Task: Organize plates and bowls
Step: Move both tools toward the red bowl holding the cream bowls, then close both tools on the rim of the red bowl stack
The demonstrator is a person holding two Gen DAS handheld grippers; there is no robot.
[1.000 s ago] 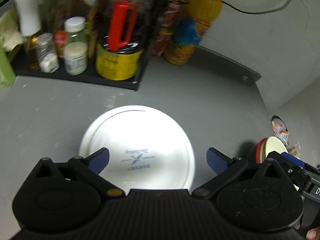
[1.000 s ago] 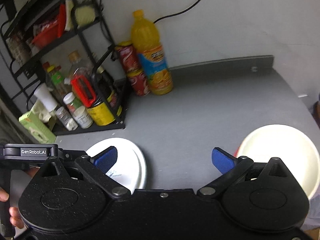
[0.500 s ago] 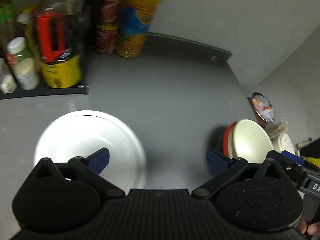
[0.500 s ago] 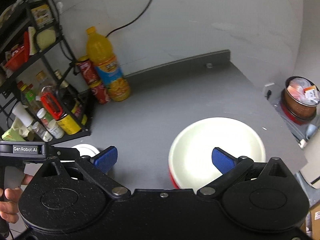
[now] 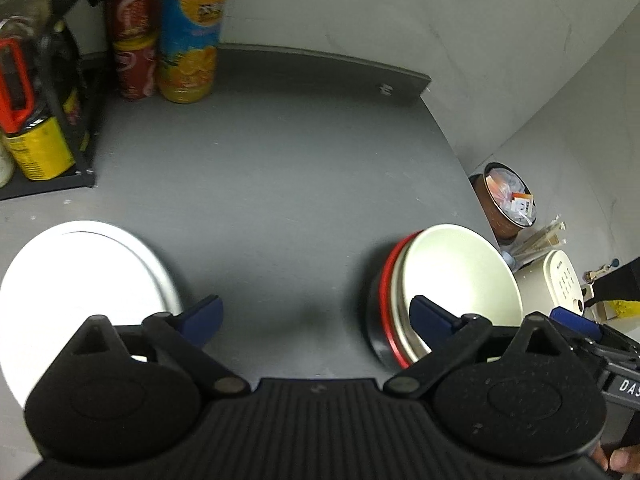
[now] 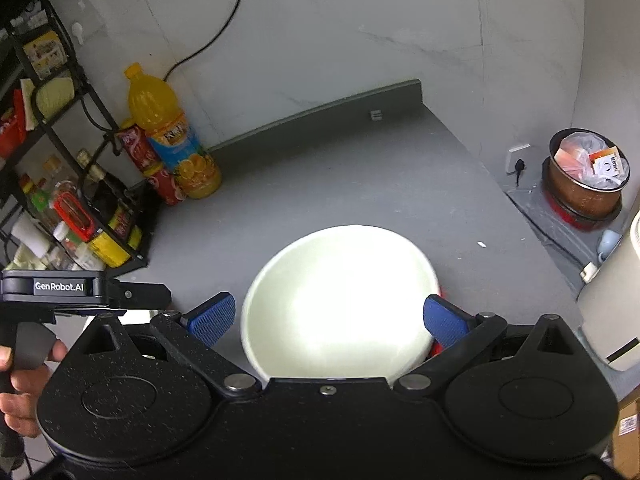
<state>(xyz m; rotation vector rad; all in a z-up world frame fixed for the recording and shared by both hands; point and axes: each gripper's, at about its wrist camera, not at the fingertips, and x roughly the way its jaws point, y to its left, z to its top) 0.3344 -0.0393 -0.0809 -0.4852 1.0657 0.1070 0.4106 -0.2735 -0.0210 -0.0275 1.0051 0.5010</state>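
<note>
Grey counter (image 6: 360, 168) carries my landmark, the cream bowl (image 6: 340, 300) nested in a red-rimmed one, framed by my spread empty right gripper (image 6: 326, 316); it looks stiff, glossy, breakable, so I would pinch its rim, while the white plate (image 5: 76, 288) lies well left of it beside my spread left gripper (image 5: 316, 316).

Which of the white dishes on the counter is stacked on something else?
The cream bowl on the right: it nests in a red-rimmed dark bowl. The white plate on the left lies alone.

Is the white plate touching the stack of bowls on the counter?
Apart. The left wrist view shows the white plate at the left and the stack of bowls at the right, with a wide stretch of bare grey counter between them.
</note>
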